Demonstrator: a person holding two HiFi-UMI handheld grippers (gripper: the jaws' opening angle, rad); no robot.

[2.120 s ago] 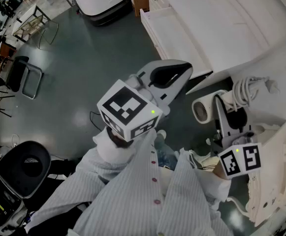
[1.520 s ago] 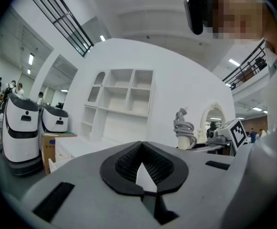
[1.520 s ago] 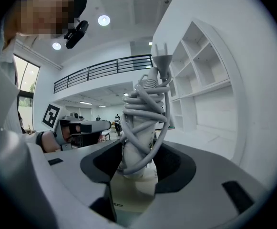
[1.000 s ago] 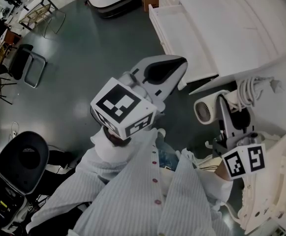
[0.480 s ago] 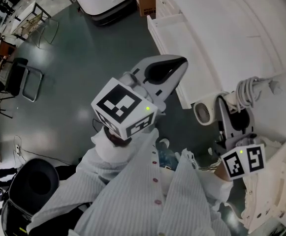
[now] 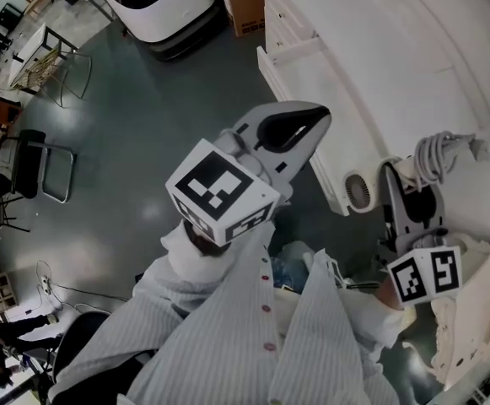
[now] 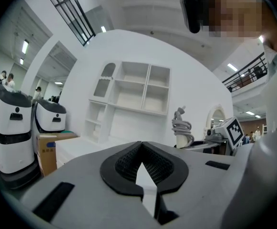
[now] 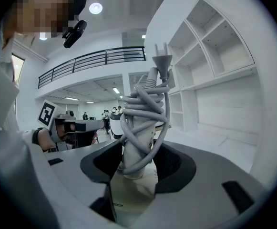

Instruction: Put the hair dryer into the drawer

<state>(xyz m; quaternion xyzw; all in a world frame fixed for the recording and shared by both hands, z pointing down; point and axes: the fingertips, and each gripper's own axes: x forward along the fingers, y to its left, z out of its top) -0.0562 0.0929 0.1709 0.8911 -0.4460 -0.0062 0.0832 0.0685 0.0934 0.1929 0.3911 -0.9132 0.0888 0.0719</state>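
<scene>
head view: white hair dryer [image 6: 358,191] mostly hidden behind right gripper [image 6: 401,188]; only its round grilled end and the grey coiled cord bundle [image 6: 438,154] show. inside of the white pulled-out drawer [image 6: 299,116] hard to make out. dryer's round end sits just at the drawer's near edge, above the grey floor [image 6: 143,142]. right gripper view: jaws clamped on the cord-wrapped handle [image 8: 139,128], plug [image 8: 162,61] pointing up. left gripper [image 6: 312,123] over open floor, apart from the drawer edge; jaws closed to a slit, nothing between.

L gripper [image 7: 140,147] jaws together, empty
</scene>
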